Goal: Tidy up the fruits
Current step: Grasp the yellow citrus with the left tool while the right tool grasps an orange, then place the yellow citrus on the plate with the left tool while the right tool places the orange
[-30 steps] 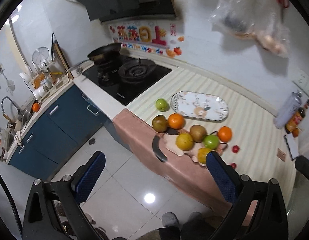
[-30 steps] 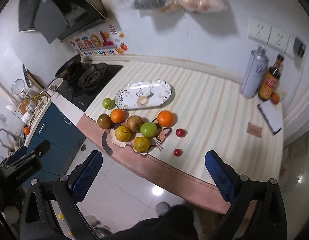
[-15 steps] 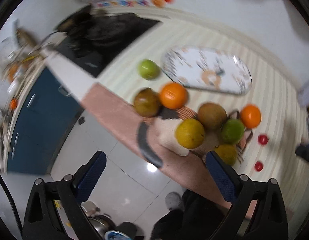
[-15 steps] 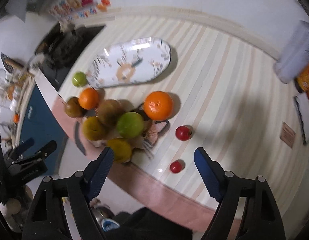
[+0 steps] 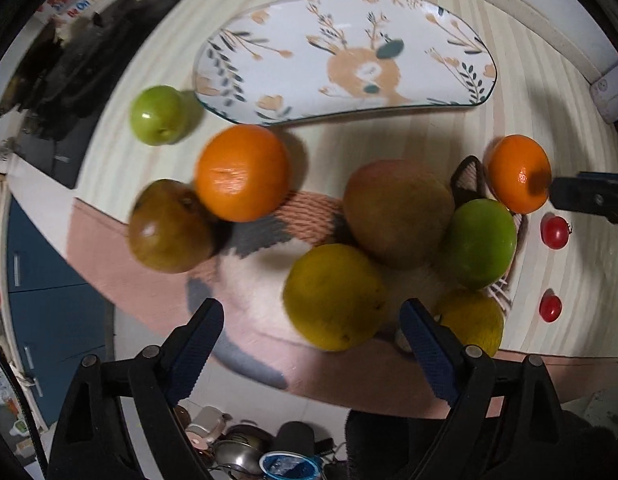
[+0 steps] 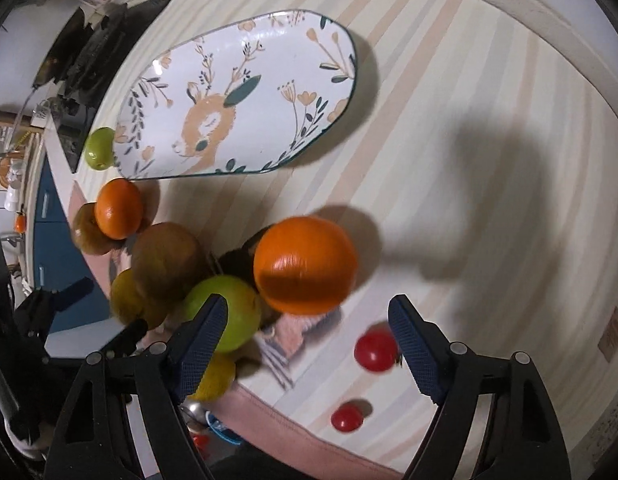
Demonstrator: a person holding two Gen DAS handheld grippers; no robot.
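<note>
An empty oval plate (image 5: 349,56) with a deer print lies on the striped counter; it also shows in the right wrist view (image 6: 245,96). In front of it lie several fruits: two oranges (image 5: 243,174) (image 5: 519,178), a small green fruit (image 5: 159,114), brown fruits (image 5: 397,212), a green one (image 5: 479,242), yellow ones (image 5: 335,298) and two small red ones (image 5: 555,232). My left gripper (image 5: 313,344) is open just above the yellow fruit. My right gripper (image 6: 305,340) is open just in front of an orange (image 6: 305,266), with a red fruit (image 6: 375,350) by its right finger.
A patterned cloth mat (image 5: 309,216) lies under the fruit pile at the counter's front edge. A black hob (image 5: 69,80) is at the left. Blue cabinets (image 5: 41,288) and the floor are below the edge. The striped counter (image 6: 489,160) stretches to the right of the plate.
Both grippers have moved down and forward, from well above the floor to close over the fruit pile. Both jaws stayed open.
</note>
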